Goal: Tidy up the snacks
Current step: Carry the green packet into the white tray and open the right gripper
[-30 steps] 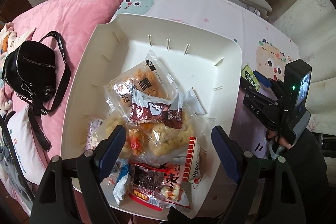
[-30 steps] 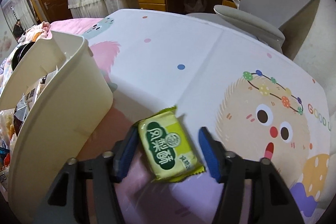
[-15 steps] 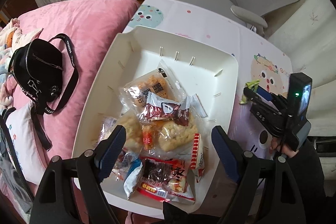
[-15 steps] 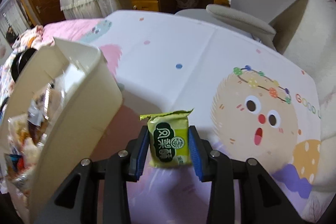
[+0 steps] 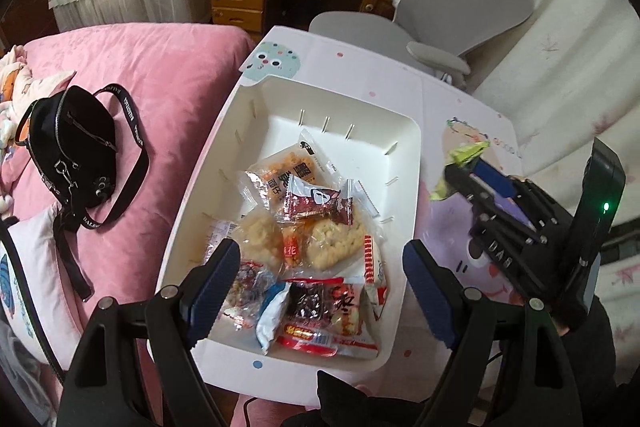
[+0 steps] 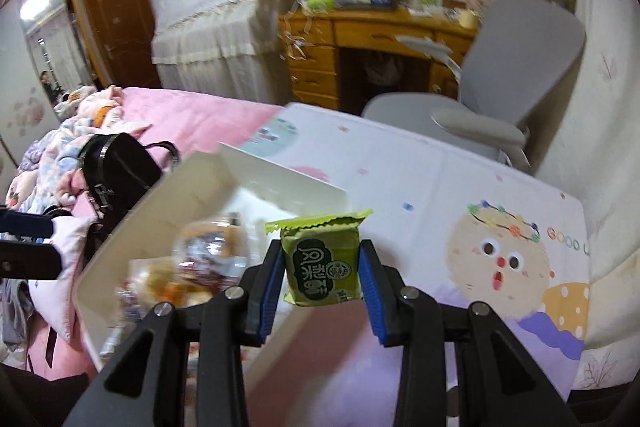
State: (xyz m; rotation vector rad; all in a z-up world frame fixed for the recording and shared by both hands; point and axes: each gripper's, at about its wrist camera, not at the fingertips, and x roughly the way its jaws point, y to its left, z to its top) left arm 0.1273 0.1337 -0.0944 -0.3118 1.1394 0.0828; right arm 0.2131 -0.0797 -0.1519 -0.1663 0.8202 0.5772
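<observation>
Pinching a green snack packet (image 6: 320, 267) printed with Chinese characters, the right gripper (image 6: 321, 277) holds it above the table's (image 6: 460, 187) cartoon cloth reading "GOOD", beside the white bin (image 5: 404, 131) of snacks. Left gripper (image 5: 320, 279) fingers hang spread and empty over the bin.

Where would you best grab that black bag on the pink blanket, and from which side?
By the strap, from above. The black bag lies flat on the pink blanket, and its body looks too wide and soft to pinch. The strap loops out beside it, thin enough for two fingers to close across.
</observation>
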